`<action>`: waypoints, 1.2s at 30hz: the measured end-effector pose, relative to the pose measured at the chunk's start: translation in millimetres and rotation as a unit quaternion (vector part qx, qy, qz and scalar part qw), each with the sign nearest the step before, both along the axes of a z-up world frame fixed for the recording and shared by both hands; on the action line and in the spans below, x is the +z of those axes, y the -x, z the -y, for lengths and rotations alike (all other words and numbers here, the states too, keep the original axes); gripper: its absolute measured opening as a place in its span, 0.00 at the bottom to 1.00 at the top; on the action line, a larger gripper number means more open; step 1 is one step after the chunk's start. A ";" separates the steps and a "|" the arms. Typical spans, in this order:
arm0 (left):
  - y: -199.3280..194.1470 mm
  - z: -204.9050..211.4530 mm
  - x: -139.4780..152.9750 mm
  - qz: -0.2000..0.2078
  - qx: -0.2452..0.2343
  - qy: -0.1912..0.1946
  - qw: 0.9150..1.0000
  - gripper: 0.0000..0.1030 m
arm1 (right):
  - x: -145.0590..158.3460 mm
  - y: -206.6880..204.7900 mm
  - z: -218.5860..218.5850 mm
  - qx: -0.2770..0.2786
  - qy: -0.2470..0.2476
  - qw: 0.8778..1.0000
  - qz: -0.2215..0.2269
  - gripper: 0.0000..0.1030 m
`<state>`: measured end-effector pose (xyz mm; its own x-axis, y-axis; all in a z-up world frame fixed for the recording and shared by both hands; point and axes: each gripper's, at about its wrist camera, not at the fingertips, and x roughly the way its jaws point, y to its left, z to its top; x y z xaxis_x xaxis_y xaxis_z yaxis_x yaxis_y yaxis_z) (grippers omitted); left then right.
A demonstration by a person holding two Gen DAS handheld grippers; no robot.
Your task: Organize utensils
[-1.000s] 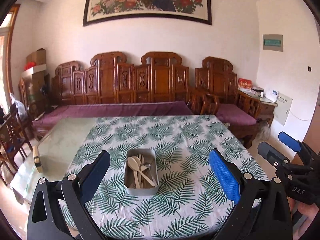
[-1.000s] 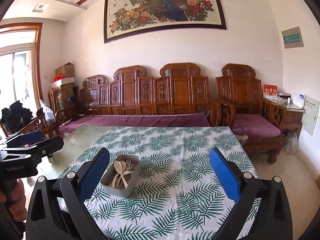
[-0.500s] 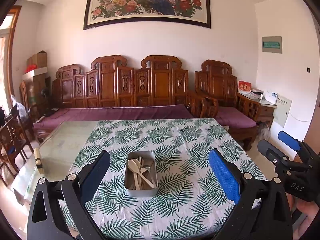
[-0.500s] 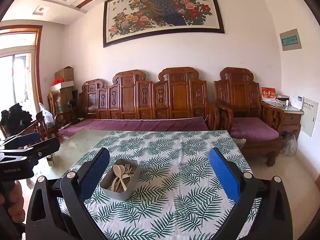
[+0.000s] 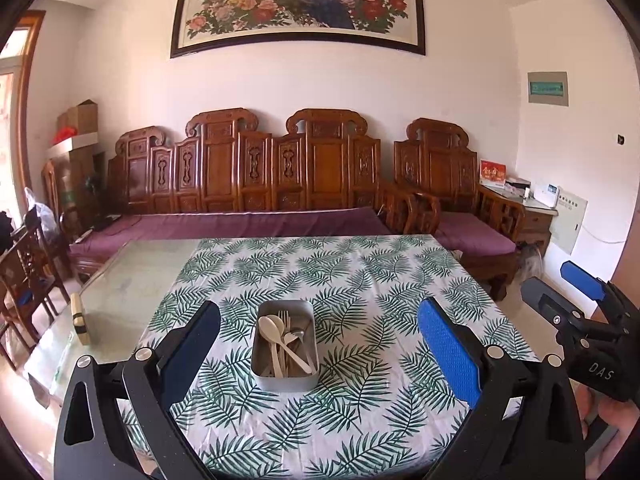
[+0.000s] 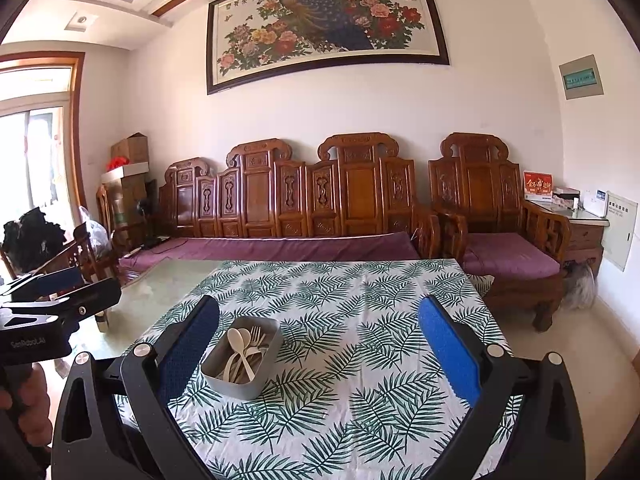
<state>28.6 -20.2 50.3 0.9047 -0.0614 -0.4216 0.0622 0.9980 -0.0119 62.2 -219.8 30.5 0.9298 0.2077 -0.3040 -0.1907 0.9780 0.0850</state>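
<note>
Both claws hang wide and empty above the near edge of the surface (image 5: 360,276). The left claw (image 5: 320,344) frames the metal tin (image 5: 285,380) of spoons and forks; from the right claw (image 6: 320,344) it sits at ten o'clock.

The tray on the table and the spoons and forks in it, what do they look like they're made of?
The tray looks like brushed metal, perhaps steel or aluminium: grey, dull sheen, thin rounded walls. The cream spoons look like matte plastic, possibly wheat-straw type: pale and opaque, with no shine. The forks look the same pale cream. One smaller spoon looks like shiny metal.
</note>
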 end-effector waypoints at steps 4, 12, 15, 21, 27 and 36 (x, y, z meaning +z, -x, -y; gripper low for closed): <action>0.5 0.5 -2.6 -0.001 0.001 0.000 1.000 0.92 | -0.3 0.6 -0.5 0.001 0.000 1.000 0.000 0.97; 1.1 -1.0 -3.6 0.000 0.002 -0.001 1.000 0.92 | -1.5 0.7 -2.3 0.002 -0.001 1.000 -0.001 0.97; 0.9 -1.2 -4.0 -0.001 0.002 -0.002 1.000 0.92 | -1.3 0.4 -1.8 0.002 -0.001 1.000 -0.001 0.97; 1.6 -0.4 -4.2 -0.001 0.002 -0.002 1.000 0.92 | -2.8 0.8 -2.6 0.003 -0.002 1.000 -0.002 0.97; 1.6 -0.3 -4.2 -0.001 0.002 -0.002 1.000 0.92 | -2.8 0.8 -2.5 0.003 -0.002 1.000 -0.002 0.97; 1.5 -0.2 -4.1 -0.001 0.002 -0.003 1.000 0.92 | -3.8 0.2 -2.7 0.002 0.000 1.000 -0.002 0.97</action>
<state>27.1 -20.0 46.2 0.9040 -0.0564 -0.4238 0.0591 0.9982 -0.0069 62.0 -217.1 26.7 0.9279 0.2119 -0.3067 -0.1945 0.9771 0.0865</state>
